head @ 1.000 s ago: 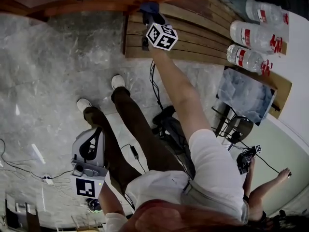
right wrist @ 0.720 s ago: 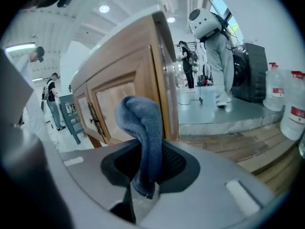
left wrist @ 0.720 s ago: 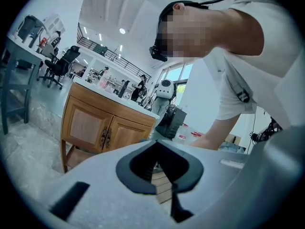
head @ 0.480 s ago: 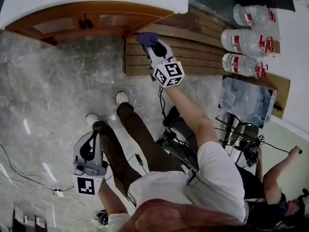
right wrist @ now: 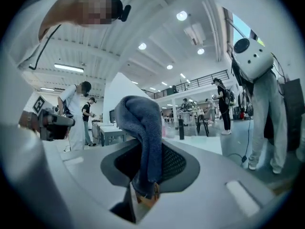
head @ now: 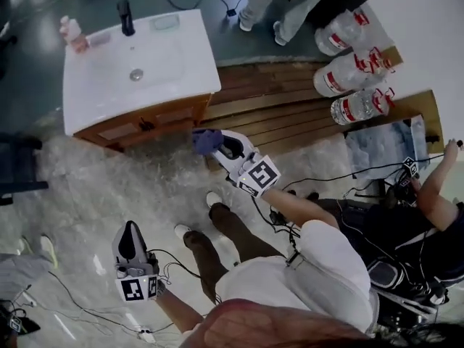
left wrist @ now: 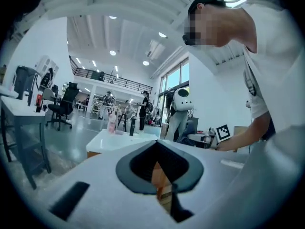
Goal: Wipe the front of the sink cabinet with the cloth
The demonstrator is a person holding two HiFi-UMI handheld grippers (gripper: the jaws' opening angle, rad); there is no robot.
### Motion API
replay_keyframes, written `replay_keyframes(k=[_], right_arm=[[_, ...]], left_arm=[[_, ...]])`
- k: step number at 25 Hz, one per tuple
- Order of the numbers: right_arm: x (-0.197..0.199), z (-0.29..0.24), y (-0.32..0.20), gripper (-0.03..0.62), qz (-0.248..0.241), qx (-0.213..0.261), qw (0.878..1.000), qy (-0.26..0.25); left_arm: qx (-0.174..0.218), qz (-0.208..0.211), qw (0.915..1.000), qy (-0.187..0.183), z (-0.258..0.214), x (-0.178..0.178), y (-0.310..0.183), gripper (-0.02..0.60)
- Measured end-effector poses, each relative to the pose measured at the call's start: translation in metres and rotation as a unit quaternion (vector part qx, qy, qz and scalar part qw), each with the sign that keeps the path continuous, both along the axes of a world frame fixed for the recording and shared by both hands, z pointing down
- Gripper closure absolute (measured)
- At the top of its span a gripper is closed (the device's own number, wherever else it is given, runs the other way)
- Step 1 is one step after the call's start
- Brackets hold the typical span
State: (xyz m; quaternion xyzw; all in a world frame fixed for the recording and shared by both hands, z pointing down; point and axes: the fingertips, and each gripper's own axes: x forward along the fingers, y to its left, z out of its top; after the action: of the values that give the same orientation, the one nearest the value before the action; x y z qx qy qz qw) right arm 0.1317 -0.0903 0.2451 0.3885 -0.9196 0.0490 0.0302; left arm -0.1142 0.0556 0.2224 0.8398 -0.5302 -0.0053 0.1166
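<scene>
The sink cabinet [head: 145, 127] has a white basin top [head: 177, 64] and a brown wooden front, and stands at the upper left of the head view. My right gripper [head: 220, 145] is shut on a dark blue cloth [head: 206, 141], held just off the cabinet's right front corner above the marble floor. In the right gripper view the cloth [right wrist: 143, 123] hangs folded over the closed jaws of that gripper [right wrist: 145, 187]. My left gripper [head: 130, 232] hangs low at the left, far from the cabinet, shut on nothing. A sliver of wood shows through the left gripper [left wrist: 162, 185].
A wooden slat platform [head: 290, 111] lies right of the cabinet, with three big water bottles [head: 341, 75] on it. A black tap [head: 125, 17] and a pink bottle [head: 72, 32] stand on the basin top. Cables [head: 319, 180] cross the floor. A seated person [head: 435, 201] is at the right.
My right gripper with the cloth has come off the slat platform and moved toward the cabinet's right front corner. The head view has swung up, showing the whole basin top. The left gripper stays low.
</scene>
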Motion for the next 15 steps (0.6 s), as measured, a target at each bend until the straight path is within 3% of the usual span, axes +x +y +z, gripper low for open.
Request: replay_keyframes(k=[7, 11, 15], right_arm=[[0.013, -0.165, 0.037, 0.491, 0.022, 0.11, 0.994, -0.012], [0.024, -0.238, 0.08, 0.49, 0.03, 0.159, 0.987, -0.015], [0.035, -0.288, 0.12, 0.49, 0.04, 0.168, 0.985, -0.014]], left_arm=[[0.056, 0.06, 0.9965, -0.015, -0.096, 0.025, -0.017, 0.583], [0.075, 0.078, 0.9941, -0.013, -0.141, 0.042, 0.004, 0.583], [0.085, 0.096, 0.9915, -0.019, -0.175, 0.052, 0.025, 0.583]])
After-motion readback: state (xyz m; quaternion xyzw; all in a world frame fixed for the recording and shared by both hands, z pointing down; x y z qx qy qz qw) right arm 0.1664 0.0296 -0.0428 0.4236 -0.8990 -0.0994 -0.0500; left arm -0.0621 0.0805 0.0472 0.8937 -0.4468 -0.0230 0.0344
